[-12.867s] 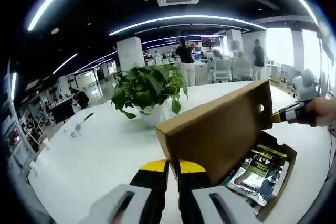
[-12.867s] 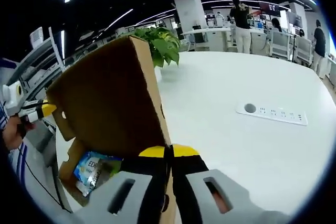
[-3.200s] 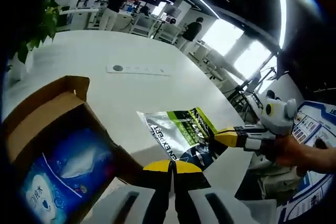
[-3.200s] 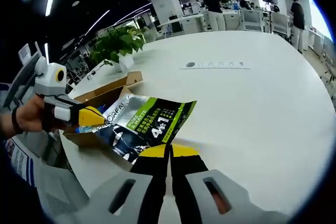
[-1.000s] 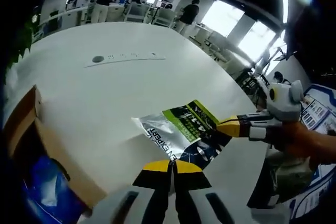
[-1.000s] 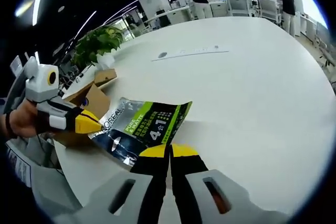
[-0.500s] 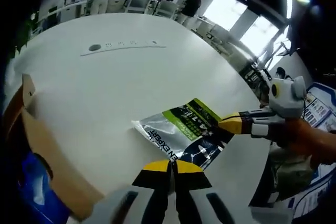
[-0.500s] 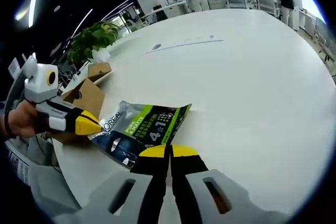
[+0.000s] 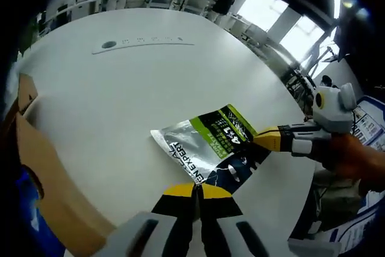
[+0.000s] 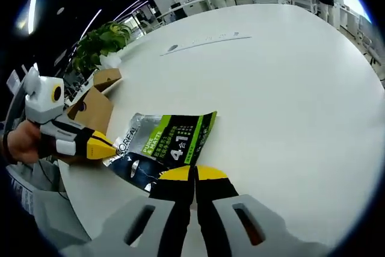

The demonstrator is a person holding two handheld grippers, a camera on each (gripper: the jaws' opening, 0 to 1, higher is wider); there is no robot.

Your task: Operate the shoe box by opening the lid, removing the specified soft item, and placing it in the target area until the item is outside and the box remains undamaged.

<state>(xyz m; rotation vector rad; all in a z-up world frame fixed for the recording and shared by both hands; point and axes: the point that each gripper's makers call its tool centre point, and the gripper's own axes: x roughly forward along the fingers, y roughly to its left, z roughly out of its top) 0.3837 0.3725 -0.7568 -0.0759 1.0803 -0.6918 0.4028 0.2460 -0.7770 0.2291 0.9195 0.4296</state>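
A silver, green and dark soft pouch (image 9: 207, 148) (image 10: 165, 145) hangs flat just over the white table (image 9: 120, 100), its shadow right beneath it. My left gripper (image 9: 195, 189) is shut on its near edge; in the right gripper view it (image 10: 99, 144) comes in from the left at the pouch's corner. My right gripper (image 10: 194, 176) is shut on the opposite edge, and appears in the left gripper view (image 9: 264, 139) held by a hand. The open brown shoe box (image 9: 42, 179) (image 10: 96, 105) stands to the side with a blue pack (image 9: 27, 224) inside.
A white power strip (image 9: 144, 41) (image 10: 204, 41) lies farther out on the table. A potted green plant (image 10: 99, 43) stands beyond the box. People and desks fill the far office. The table edge runs close behind the pouch in the left gripper view.
The pouch, held between both grippers, has come lower toward the table and a bit farther from the box. Both grippers stay shut on it.
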